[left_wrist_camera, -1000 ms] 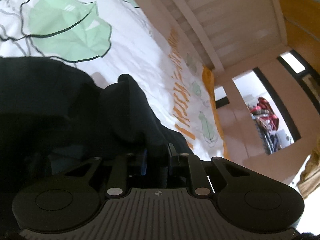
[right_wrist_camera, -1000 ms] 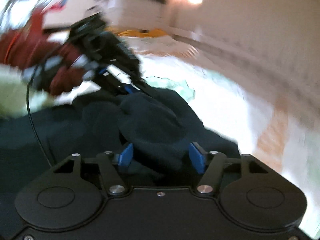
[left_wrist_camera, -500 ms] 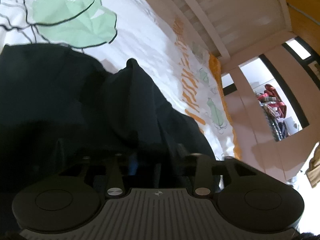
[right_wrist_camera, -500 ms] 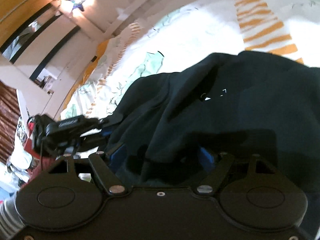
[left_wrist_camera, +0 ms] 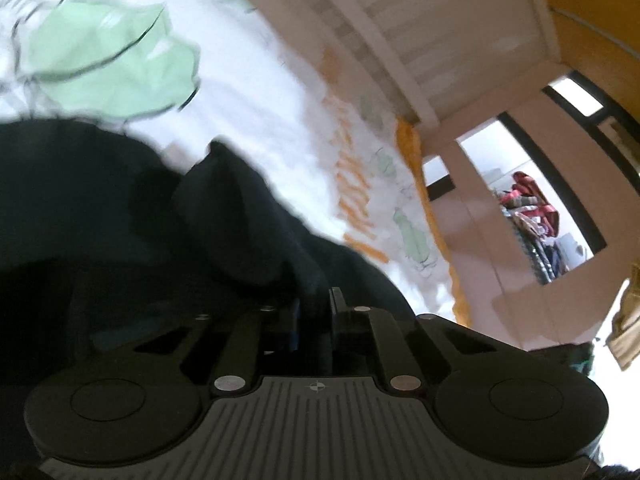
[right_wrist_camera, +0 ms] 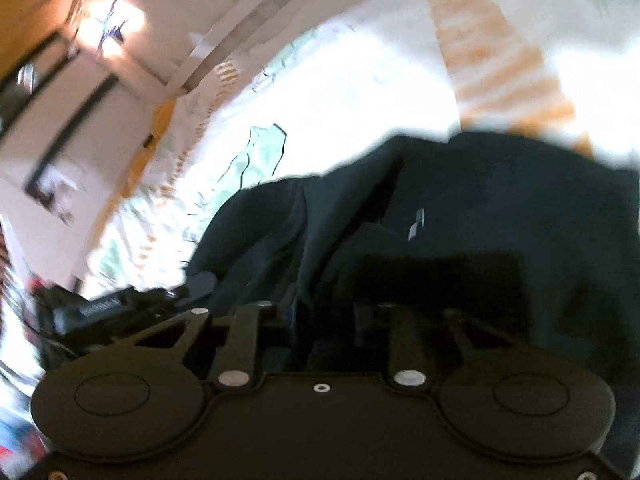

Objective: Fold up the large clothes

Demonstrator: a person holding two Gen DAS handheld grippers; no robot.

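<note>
The left gripper (left_wrist_camera: 314,312) had its jaws drawn close together, pinching a fold of the dark garment (left_wrist_camera: 224,216). The right gripper (right_wrist_camera: 324,316) likewise clamped a bunched part of the same garment (right_wrist_camera: 500,208), its jaws nearly buried in cloth. The garment lay heaped on a bed, over a white sheet (left_wrist_camera: 248,92) printed with green leaves and orange stripes. Both views were blurred.

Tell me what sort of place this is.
Probably a bedroom. A dark garment lies on a leaf-print bedsheet, a white slatted bed frame stands behind it, and a closet opening shows hanging clothes.
</note>
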